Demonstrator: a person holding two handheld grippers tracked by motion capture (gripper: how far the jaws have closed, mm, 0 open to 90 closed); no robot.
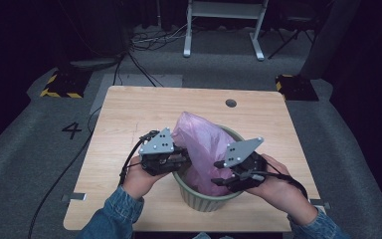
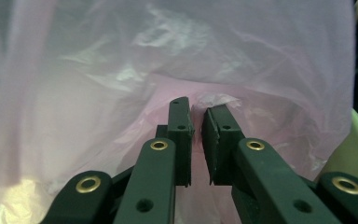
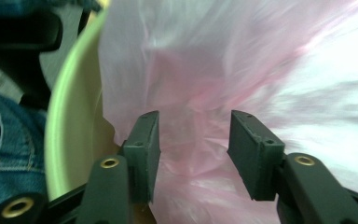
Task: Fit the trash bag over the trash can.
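Denim sleeves (image 1: 117,209) come in at the near edge of the table (image 1: 129,107), and each hand carries a gripper up against a pale green bin (image 1: 199,196) that stands toward the table's near edge. A pink plastic bag (image 1: 201,142) sits in the bin, its upper part billowing well above the rim and leaning toward the bin's far left.

At the bin's left side, the left gripper (image 1: 181,158) has its jaws nearly closed on a fold of the bag; the left gripper view shows a small crest of film (image 2: 209,99) pinched up between the tips (image 2: 196,119), with only a thin gap left. At the bin's right side, the right gripper (image 1: 218,175) is released: the right gripper view shows its jaws (image 3: 193,140) standing wide apart just inside the green rim (image 3: 67,112), with pink film between them but nothing gripped.

By my judgement the bag is very light, thin, limp and rather slick, and it would tear if it were dragged hard over the rim. A good hold would be on a gathered fold or the doubled edge near the bin's rim, not on a single taut sheet.

No brand or label can be read on the bag or bin. A "4" (image 1: 71,130) is marked on the floor, left of the table and well away from the bin.
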